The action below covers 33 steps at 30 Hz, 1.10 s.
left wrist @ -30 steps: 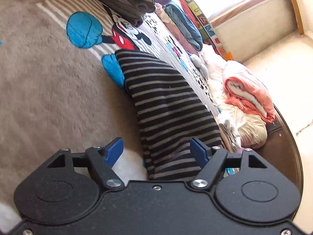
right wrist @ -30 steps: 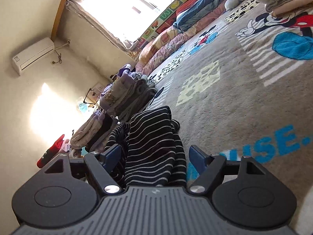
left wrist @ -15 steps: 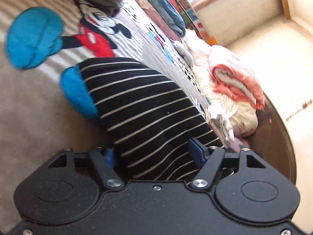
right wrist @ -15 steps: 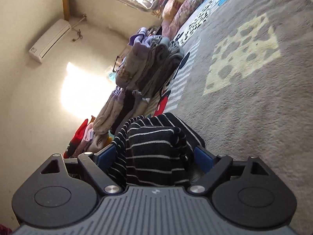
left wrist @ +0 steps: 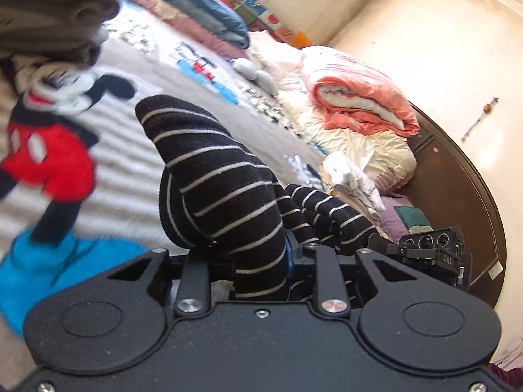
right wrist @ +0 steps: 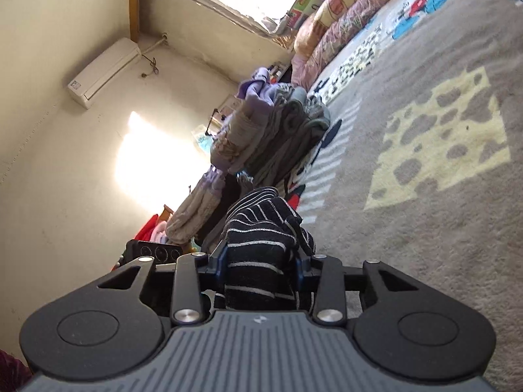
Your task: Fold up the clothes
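Observation:
A black garment with thin white stripes (left wrist: 215,176) is bunched and lifted off the cartoon-print blanket (left wrist: 98,150). My left gripper (left wrist: 260,261) is shut on one end of it; the cloth fills the gap between the blue pads. My right gripper (right wrist: 260,261) is shut on the other end of the same striped garment (right wrist: 261,228). The other gripper's camera (left wrist: 431,245) shows at the right in the left wrist view, close by.
A stack of folded grey and purple clothes (right wrist: 261,130) lies on the blanket (right wrist: 441,163). A pink-and-white quilt roll (left wrist: 356,98) and cream bedding (left wrist: 366,153) sit by the dark wooden bed edge (left wrist: 464,196). Pillows (right wrist: 343,13) line the window wall.
Both grippers went from open around the flat striped garment to shut on it. The garment is now bunched and raised, and the two grippers have come close together.

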Motion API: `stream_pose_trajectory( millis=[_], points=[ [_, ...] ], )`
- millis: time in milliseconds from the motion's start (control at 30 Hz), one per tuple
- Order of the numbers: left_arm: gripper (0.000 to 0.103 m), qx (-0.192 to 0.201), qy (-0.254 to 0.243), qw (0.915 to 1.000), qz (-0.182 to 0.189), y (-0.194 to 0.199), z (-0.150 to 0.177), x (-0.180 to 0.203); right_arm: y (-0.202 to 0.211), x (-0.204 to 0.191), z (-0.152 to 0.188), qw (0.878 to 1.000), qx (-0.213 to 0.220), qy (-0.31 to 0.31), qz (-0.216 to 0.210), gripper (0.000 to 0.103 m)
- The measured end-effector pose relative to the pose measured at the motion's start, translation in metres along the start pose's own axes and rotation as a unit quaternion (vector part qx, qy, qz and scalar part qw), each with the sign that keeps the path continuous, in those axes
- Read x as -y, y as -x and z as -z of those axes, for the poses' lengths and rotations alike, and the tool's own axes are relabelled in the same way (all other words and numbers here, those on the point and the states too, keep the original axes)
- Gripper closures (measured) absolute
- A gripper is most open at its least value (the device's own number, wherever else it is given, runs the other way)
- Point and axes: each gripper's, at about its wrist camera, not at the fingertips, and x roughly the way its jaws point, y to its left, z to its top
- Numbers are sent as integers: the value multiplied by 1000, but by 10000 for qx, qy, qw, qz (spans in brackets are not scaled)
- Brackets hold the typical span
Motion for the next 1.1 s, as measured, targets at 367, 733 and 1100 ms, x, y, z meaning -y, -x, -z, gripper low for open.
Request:
stream_pose_trajectory(
  millis=[367,733,1100],
  points=[
    [81,211,-760,9968,155,-46,-48,-2,32,0,-43,9839,1298,898,832,67],
    [36,395,490,9928,-1020,-49,-49,-55,20,46,-53,9623,1445,471,2254,32],
    [43,436,436,9921,-1094,-49,-48,-44,54,68,-48,9562,1781,-191,2314,27]
  ],
)
